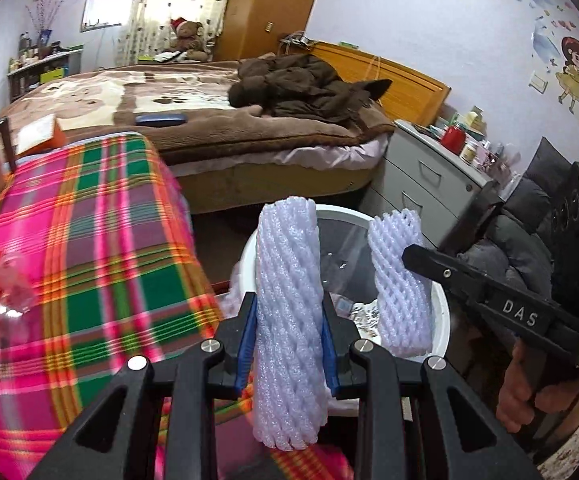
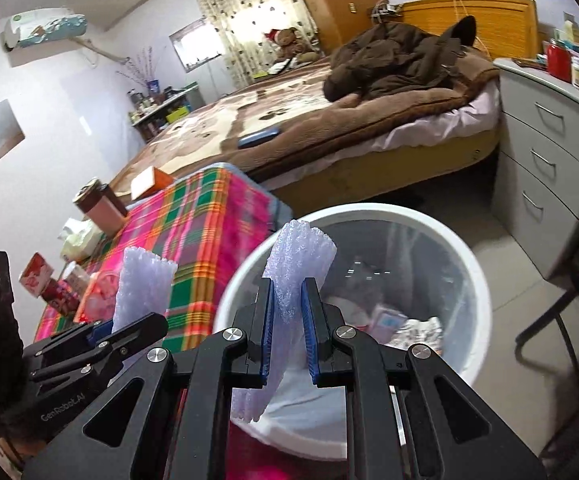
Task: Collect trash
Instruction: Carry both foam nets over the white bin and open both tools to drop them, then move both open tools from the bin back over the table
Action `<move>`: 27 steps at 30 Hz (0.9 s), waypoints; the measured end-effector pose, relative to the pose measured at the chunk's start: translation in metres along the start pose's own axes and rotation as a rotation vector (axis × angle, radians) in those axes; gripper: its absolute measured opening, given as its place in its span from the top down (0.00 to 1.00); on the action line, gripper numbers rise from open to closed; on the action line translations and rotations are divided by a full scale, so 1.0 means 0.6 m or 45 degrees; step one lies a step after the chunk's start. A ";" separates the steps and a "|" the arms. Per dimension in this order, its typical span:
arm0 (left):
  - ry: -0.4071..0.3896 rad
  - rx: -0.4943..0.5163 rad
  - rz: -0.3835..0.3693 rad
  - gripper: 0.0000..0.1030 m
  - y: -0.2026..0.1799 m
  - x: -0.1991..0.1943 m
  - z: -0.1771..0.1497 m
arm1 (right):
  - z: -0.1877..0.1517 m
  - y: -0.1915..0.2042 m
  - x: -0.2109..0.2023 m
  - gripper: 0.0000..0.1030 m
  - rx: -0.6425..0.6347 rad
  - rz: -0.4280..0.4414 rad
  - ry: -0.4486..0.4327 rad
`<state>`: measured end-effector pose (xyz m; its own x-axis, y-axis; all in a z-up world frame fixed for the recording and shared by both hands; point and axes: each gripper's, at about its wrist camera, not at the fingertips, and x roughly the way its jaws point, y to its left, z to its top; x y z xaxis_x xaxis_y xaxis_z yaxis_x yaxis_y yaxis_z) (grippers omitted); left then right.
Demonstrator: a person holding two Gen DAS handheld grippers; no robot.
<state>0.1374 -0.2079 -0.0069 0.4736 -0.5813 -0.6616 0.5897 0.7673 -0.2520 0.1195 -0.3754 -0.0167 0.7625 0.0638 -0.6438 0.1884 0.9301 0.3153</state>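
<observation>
In the left wrist view, the left hand-held gripper (image 1: pixel 289 344) clamped a white foam net sleeve (image 1: pixel 287 320) upright, over the near rim of the white trash bin (image 1: pixel 441 308). The right hand-held gripper (image 1: pixel 409 256) held a second foam sleeve (image 1: pixel 399 276) above the bin.

In the right wrist view, the right hand-held gripper (image 2: pixel 289 328) pinched its crumpled sleeve (image 2: pixel 299 264) above the bin (image 2: pixel 477 304); the left hand-held gripper (image 2: pixel 129 332) held its sleeve (image 2: pixel 141 288) beside the bin, over the plaid-covered surface (image 2: pixel 209 216).

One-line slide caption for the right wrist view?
Right gripper carries foam net over white bin; left gripper alongside.
</observation>
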 end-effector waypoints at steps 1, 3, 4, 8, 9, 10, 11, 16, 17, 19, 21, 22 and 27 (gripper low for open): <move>0.006 0.009 -0.002 0.71 -0.006 0.007 0.002 | 0.001 -0.005 0.002 0.86 0.003 -0.011 0.002; 0.018 0.019 -0.015 0.71 -0.016 0.019 0.005 | 0.003 -0.018 0.004 0.86 0.009 -0.028 0.011; 0.024 0.027 -0.021 0.71 -0.021 0.025 0.006 | 0.004 -0.024 0.006 0.86 0.009 -0.037 0.016; 0.053 0.032 -0.030 0.71 -0.033 0.049 0.009 | 0.005 -0.039 0.012 0.86 -0.005 -0.092 0.034; 0.057 0.040 -0.028 0.71 -0.035 0.053 0.009 | 0.005 -0.043 0.016 0.86 -0.001 -0.096 0.045; 0.064 0.046 -0.025 0.71 -0.039 0.059 0.010 | 0.005 -0.048 0.019 0.86 0.001 -0.100 0.051; 0.074 0.047 -0.027 0.71 -0.041 0.065 0.010 | 0.005 -0.053 0.020 0.86 0.001 -0.109 0.055; 0.076 0.054 0.001 0.65 -0.044 0.077 0.012 | 0.004 -0.067 0.034 0.83 -0.009 -0.156 0.082; 0.077 0.055 0.006 0.57 -0.044 0.078 0.012 | 0.004 -0.069 0.037 0.83 -0.014 -0.161 0.091; 0.078 0.049 0.005 0.41 -0.043 0.080 0.012 | 0.002 -0.071 0.041 0.80 -0.022 -0.167 0.108; 0.069 0.045 0.006 0.39 -0.040 0.076 0.011 | 0.001 -0.072 0.042 0.74 -0.030 -0.195 0.112; 0.068 0.039 0.009 0.39 -0.037 0.075 0.011 | 0.000 -0.070 0.042 0.71 -0.038 -0.205 0.109; 0.046 0.018 0.012 0.39 -0.021 0.058 0.011 | -0.001 -0.066 0.037 0.59 -0.055 -0.214 0.106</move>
<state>0.1506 -0.2398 -0.0222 0.4553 -0.5636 -0.6893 0.5944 0.7688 -0.2359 0.1290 -0.4106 -0.0438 0.6687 -0.0657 -0.7406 0.2805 0.9448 0.1695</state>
